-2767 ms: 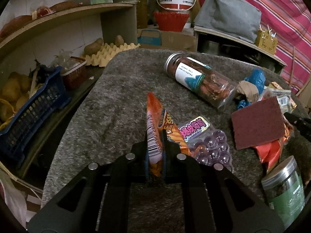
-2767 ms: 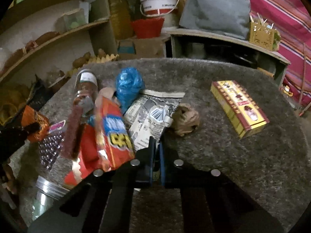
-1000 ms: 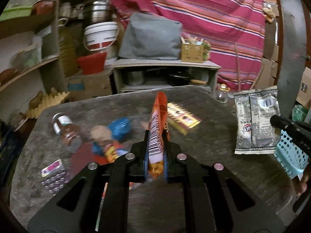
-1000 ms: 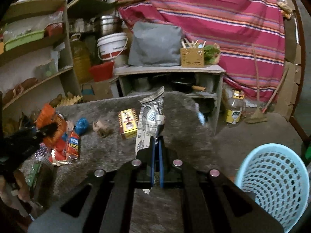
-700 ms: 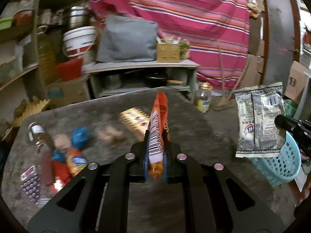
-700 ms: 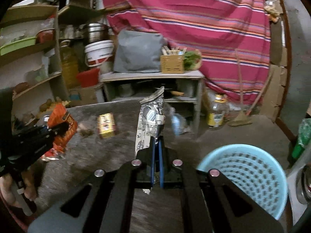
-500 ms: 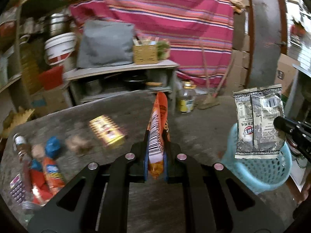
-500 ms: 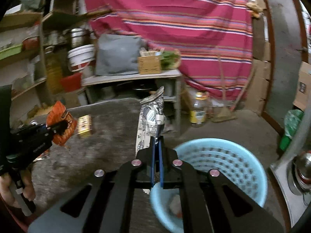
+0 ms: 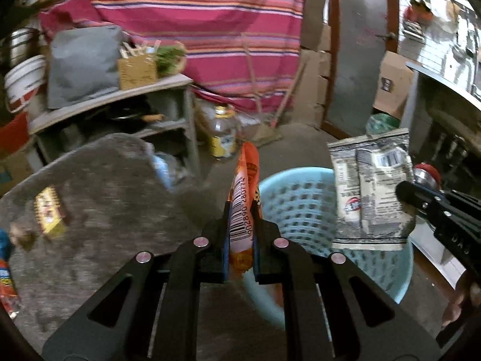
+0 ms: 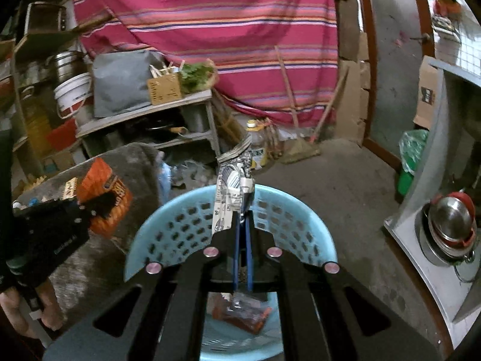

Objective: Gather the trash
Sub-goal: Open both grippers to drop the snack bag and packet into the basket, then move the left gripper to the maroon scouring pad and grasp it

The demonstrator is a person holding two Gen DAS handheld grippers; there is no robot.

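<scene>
The left gripper (image 9: 240,225), jaws clamped on an upright orange snack wrapper (image 9: 245,186), stands near the blue mesh basket's (image 10: 180,228) rim, beside the grey desk (image 9: 99,186). The right gripper (image 10: 242,231), jaws clamped on a silver-grey wrapper (image 10: 231,192), hangs directly over the basket, so it looks likelier to drop first. Cluttered storeroom, concrete floor (image 10: 339,180).
</scene>
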